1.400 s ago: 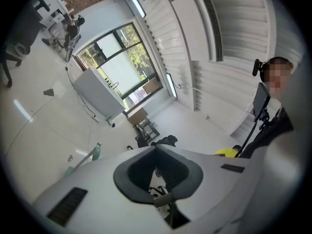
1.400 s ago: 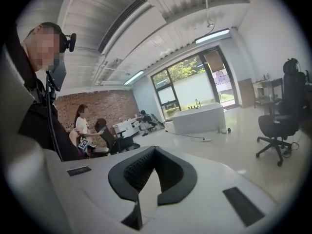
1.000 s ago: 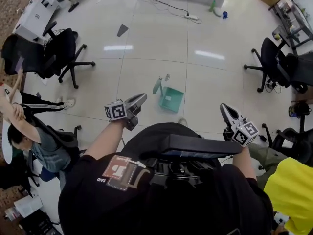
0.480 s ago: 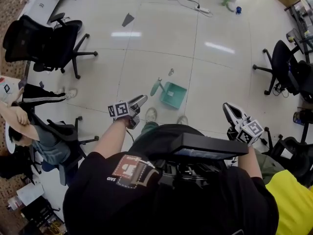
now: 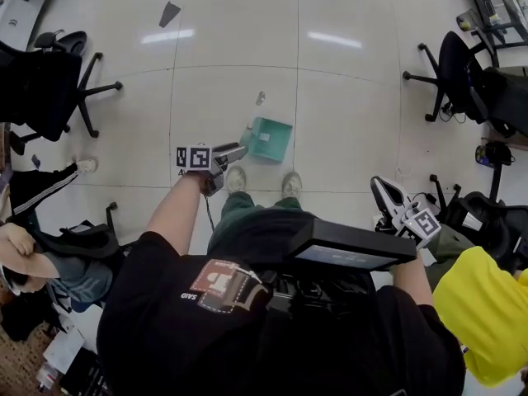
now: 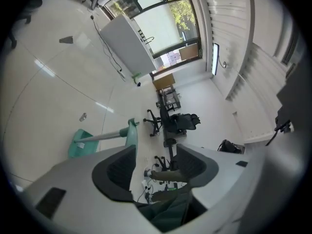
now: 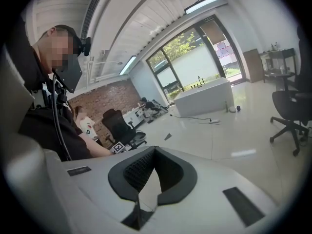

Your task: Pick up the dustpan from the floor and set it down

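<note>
Pale glossy floor tiles point(image 5: 355, 97) fill the room, with office chairs point(image 5: 49, 81) at the edges. The teal dustpan point(image 5: 271, 139) stands on them just ahead of the person's shoes point(image 5: 290, 185). Its long handle point(image 6: 105, 136) slants up from the pan toward the left gripper point(image 5: 235, 151) (green grip end nearest). That gripper's jaws have just been opening and stand apart with nothing between them. The right gripper point(image 5: 378, 186), well apart, is closed and empty.

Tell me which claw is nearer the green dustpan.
Left. The left claw, jaws just opening with nothing between them, hovers beside the dustpan; the right claw hangs well off to its right.
</note>
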{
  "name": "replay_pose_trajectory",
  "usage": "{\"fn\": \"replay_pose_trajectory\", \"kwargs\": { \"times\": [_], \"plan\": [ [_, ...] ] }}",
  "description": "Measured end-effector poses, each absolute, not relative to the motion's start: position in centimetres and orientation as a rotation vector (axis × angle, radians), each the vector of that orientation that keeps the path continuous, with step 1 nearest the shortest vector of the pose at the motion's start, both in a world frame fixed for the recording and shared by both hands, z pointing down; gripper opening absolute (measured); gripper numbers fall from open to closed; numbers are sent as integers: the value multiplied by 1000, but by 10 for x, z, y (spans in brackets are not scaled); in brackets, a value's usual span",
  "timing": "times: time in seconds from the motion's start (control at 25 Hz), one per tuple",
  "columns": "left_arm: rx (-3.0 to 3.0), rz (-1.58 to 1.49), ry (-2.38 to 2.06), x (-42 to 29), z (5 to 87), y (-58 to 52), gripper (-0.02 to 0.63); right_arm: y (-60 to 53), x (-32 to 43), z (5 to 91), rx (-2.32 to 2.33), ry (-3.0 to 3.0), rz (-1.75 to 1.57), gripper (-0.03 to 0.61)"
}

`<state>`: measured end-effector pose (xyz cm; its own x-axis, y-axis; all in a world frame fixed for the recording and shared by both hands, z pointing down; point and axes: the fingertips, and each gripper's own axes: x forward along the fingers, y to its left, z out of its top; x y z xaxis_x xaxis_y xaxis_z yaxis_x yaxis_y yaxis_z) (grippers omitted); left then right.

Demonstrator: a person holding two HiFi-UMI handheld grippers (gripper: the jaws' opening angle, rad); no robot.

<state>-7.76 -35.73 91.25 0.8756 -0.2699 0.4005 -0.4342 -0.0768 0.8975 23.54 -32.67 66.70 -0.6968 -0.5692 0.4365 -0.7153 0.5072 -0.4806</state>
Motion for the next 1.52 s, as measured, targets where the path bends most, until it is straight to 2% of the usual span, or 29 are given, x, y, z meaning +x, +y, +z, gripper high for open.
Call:
{"fn": "replay_pose_trajectory", "kwargs": {
  "times": [0.12, 0.2, 0.24, 0.32, 0.44, 0.6, 0.72, 0.96, 1.0, 1.04, 1.08, 1.12, 1.16, 1.32, 1.52],
  "plan": [
    [1649, 121, -475, -60, 926, -371, 296, -338, 235, 680, 1106, -2505, 974, 23],
    [1638, 70, -440, -48, 928, -378, 281, -339, 235, 687, 1098, -2499, 978, 23],
    [1633, 38, -431, -43, 928, -383, 244, -339, 234, 689, 1090, -2497, 981, 23],
    [1626, -10, -427, -39, 926, -391, 241, -339, 236, 691, 1086, -2491, 989, 23],
    [1625, -40, -431, -40, 923, -400, 271, -342, 244, 688, 1104, -2490, 1000, 23],
    [1677, -88, -501, -76, 917, -412, 278, -342, 247, 691, 1107, -2485, 1000, 23],
    [1624, 4, -593, -96, 945, -405, 284, -335, 250, 694, 1095, -2474, 1013, 23],
    [1598, 136, -445, -49, 966, -385, 300, -323, 255, 702, 1088, -2445, 1023, 23],
    [1593, 128, -444, -43, 967, -385, 284, -322, 256, 702, 1090, -2441, 1022, 23],
    [1592, 119, -454, -40, 968, -388, 227, -321, 257, 701, 1093, -2440, 1022, 23],
    [1595, 111, -472, -38, 968, -390, 196, -320, 258, 699, 1096, -2440, 1022, 23],
    [1601, 107, -493, -37, 969, -393, 121, -319, 259, 698, 1098, -2440, 1022, 23],
    [1610, 106, -507, -37, 969, -394, 87, -318, 259, 697, 1100, -2441, 1020, 23],
    [1653, 53, -463, -33, 952, -387, 89, -310, 258, 695, 1106, -2447, 1015, 23],
    [1680, -144, -425, -27, 885, -392, 90, -309, 248, 685, 1100, -2482, 995, 23]
  ]
}}
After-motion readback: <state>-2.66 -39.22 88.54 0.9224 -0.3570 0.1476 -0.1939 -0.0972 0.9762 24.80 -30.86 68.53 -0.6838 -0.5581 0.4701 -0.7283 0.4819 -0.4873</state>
